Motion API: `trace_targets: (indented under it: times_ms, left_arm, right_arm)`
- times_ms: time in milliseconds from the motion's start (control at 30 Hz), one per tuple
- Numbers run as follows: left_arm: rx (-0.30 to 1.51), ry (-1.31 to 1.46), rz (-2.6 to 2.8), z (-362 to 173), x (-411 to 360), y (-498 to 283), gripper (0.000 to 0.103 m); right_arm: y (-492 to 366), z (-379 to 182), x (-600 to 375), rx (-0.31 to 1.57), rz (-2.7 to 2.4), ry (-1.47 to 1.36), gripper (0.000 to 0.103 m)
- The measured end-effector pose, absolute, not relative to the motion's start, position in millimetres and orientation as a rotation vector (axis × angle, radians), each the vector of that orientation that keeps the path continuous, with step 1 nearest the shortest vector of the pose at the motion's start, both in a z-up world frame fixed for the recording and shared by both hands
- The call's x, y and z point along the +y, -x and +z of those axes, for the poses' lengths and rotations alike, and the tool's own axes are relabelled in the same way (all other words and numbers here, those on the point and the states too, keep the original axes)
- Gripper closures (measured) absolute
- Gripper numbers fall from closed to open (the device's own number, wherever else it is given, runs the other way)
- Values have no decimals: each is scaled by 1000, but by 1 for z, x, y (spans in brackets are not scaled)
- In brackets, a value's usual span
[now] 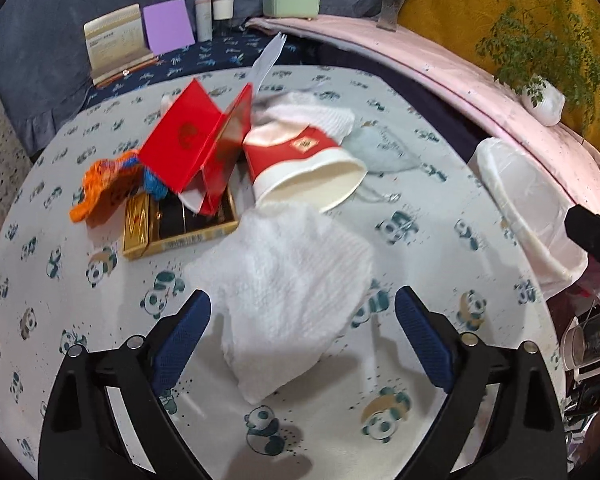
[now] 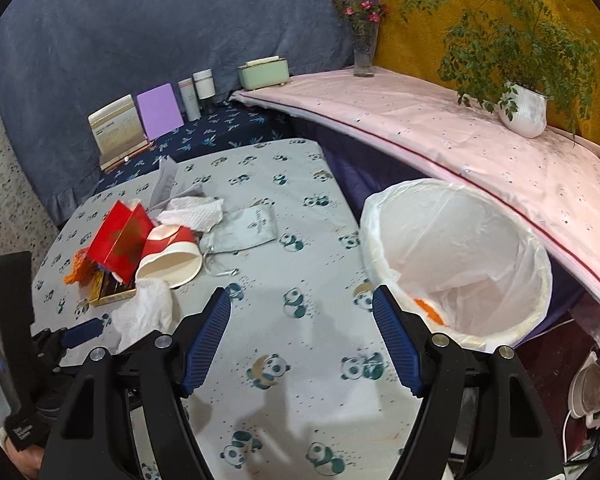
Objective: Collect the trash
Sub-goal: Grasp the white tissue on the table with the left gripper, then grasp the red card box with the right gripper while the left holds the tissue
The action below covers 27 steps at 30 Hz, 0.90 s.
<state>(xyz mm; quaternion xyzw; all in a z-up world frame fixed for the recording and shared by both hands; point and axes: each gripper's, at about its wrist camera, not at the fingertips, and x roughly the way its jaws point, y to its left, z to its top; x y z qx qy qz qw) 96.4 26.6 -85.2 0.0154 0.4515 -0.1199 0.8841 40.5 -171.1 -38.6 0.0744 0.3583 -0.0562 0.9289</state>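
The crumpled paper towel looked soft and embossed, with a matt, rough weave. The paper cup had a smooth, slightly glossy red band and a plain matt inside. The red box was glossy card. The surface wore a matt printed cloth. The bin liner was thin, translucent, shiny plastic. The fingers carried blue ribbed pads on matt black plastic with bright metal screws.

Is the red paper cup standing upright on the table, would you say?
No, the red paper cup lies on its side, its open mouth facing the camera.
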Motion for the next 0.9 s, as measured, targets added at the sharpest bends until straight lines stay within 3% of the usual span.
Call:
trace_targets:
  times_ms: [100,167,200,267,333,433,533,900]
  left_arm:
    - [956,-27,-252,-94,31,-99,16]
    - [969,-27,-260,-99,31,-102,26]
    - [987,-27,-268,-103,31,-104,36]
    - [997,-27,-266,-105,32,-106,44]
    - [991,-31,-273,-104,33,-106,65]
    - [997,-18,-293,-100,36,-106,87]
    - [978,-4,-297,-91,41,-104,92]
    - [870,91,-268,-33,85,-93,93]
  right_arm:
    - [-43,-45,-163,752,-104,-156,33]
    - [-44,-49,-159,764,-98,-158,33]
    - [-45,-50,-157,768,-95,-157,33]
    - [-47,-52,-153,775,-91,-154,33]
    - [-48,-54,-150,780,-87,-153,32]
    - [-51,-56,-146,788,-83,-152,33]
    - [-54,-56,-142,790,-76,-149,32]
    - [-72,-47,-116,773,-24,-135,33]
